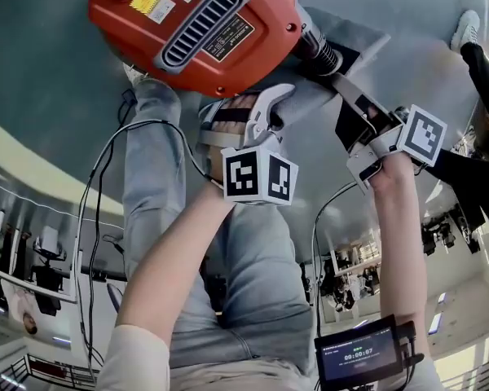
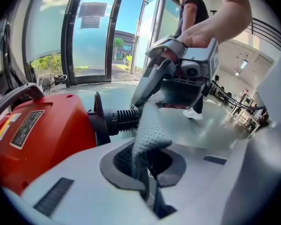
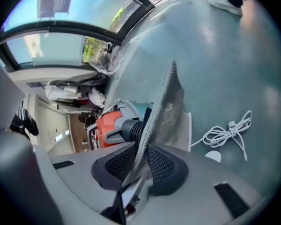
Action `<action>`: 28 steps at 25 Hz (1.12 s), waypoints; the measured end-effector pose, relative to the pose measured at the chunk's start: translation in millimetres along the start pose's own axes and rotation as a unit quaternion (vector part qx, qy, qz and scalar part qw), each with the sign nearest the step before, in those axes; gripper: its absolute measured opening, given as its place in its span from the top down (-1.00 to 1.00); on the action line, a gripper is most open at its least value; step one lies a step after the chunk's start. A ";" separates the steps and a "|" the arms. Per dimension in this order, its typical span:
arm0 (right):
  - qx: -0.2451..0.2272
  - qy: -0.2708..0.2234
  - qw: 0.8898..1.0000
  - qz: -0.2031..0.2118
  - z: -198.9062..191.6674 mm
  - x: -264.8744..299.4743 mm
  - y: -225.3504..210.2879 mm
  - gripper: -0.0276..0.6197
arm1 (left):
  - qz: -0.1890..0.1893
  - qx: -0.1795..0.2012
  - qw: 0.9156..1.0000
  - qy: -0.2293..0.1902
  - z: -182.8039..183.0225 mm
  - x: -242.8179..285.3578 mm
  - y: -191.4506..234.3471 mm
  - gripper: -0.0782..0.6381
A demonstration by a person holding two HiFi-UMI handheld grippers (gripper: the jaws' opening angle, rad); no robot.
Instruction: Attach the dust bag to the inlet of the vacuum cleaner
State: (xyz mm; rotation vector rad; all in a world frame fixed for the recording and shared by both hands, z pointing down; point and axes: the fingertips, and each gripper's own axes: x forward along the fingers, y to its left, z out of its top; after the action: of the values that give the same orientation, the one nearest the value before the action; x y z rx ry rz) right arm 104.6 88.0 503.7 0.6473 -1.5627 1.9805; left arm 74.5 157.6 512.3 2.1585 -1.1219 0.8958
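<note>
The red vacuum cleaner lies on the floor at the top of the head view, its black ribbed inlet pointing right. The grey dust bag hangs just below the inlet, stretched between both grippers. My left gripper is shut on the bag's dotted fabric, which rises from its jaws toward the right gripper. My right gripper is shut on the bag's other edge. In the right gripper view the inlet sits right behind that fabric. The bag's opening is hidden.
A coiled white cord lies on the grey floor to the right. The person's jeans-clad legs fill the middle, with black cables at the left. A bystander's white shoe stands at the far right. Glass doors lie behind the vacuum.
</note>
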 end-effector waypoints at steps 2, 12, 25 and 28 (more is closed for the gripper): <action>0.043 -0.041 0.998 -0.008 13.3 -6.6 -5.7 0.73 | 0.003 0.000 1.000 0.002 -0.7 0.8 5.2 0.74; 0.082 -0.080 0.991 -0.075 53.7 -0.1 -32.0 0.73 | -0.007 0.099 0.995 0.010 -3.4 2.9 -11.7 0.74; 0.053 -0.061 0.995 -0.054 32.9 -6.2 -6.4 0.83 | 0.053 0.072 0.996 0.018 -10.7 -21.4 -0.8 0.74; 0.053 -0.082 0.994 -0.039 45.1 -2.4 -10.2 0.83 | 0.051 0.058 0.997 0.019 -11.2 -8.9 0.4 0.74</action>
State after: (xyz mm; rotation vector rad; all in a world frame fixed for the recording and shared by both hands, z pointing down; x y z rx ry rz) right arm 115.2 45.7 519.2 0.9201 -1.5080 2.0063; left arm 66.8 169.7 512.7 2.1822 -1.1959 1.0674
